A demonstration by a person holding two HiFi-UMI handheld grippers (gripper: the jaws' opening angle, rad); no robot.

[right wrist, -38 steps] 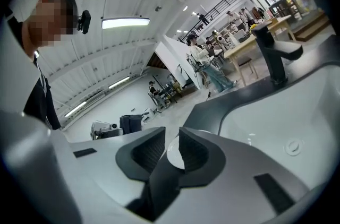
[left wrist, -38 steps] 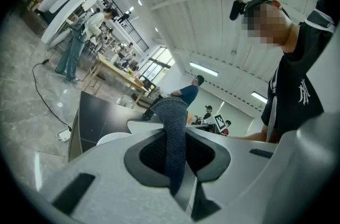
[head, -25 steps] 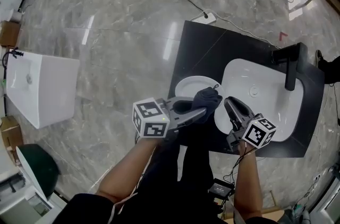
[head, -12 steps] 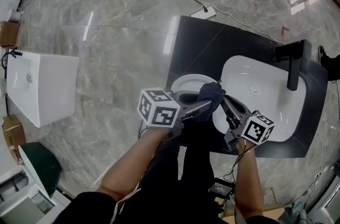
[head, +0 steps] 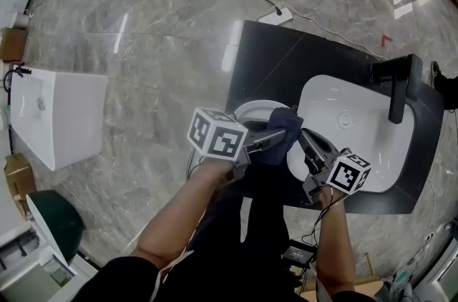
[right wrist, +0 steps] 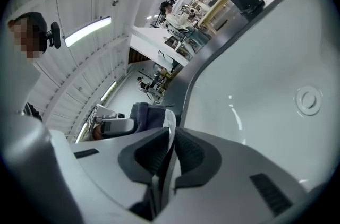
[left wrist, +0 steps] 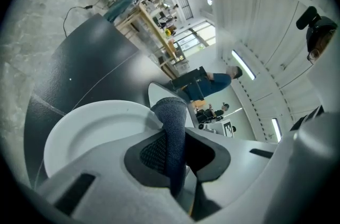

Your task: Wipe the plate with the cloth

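A white plate [head: 252, 114] is over the black counter beside the sink; in the left gripper view the plate [left wrist: 90, 132] fills the lower left. My right gripper [head: 304, 136] is shut on its right rim, and in the right gripper view the thin white plate edge [right wrist: 169, 127] runs between that gripper's [right wrist: 169, 153] pads. My left gripper [head: 276, 139] is shut on a dark blue cloth [head: 285, 126], bunched against the plate's right part. The cloth [left wrist: 173, 127] rises from between the left gripper's [left wrist: 176, 156] pads. The cloth [right wrist: 144, 114] also shows just beyond the plate edge.
A white sink [head: 358, 129] with a black faucet [head: 396, 89] is set in the black counter [head: 275, 64]. A power strip and cable [head: 275, 16] lie on the marble floor behind. A white basin unit [head: 54, 114] stands far left.
My left gripper has moved up and right with the cloth, bringing it further over the plate. The right gripper has shifted slightly toward the plate.
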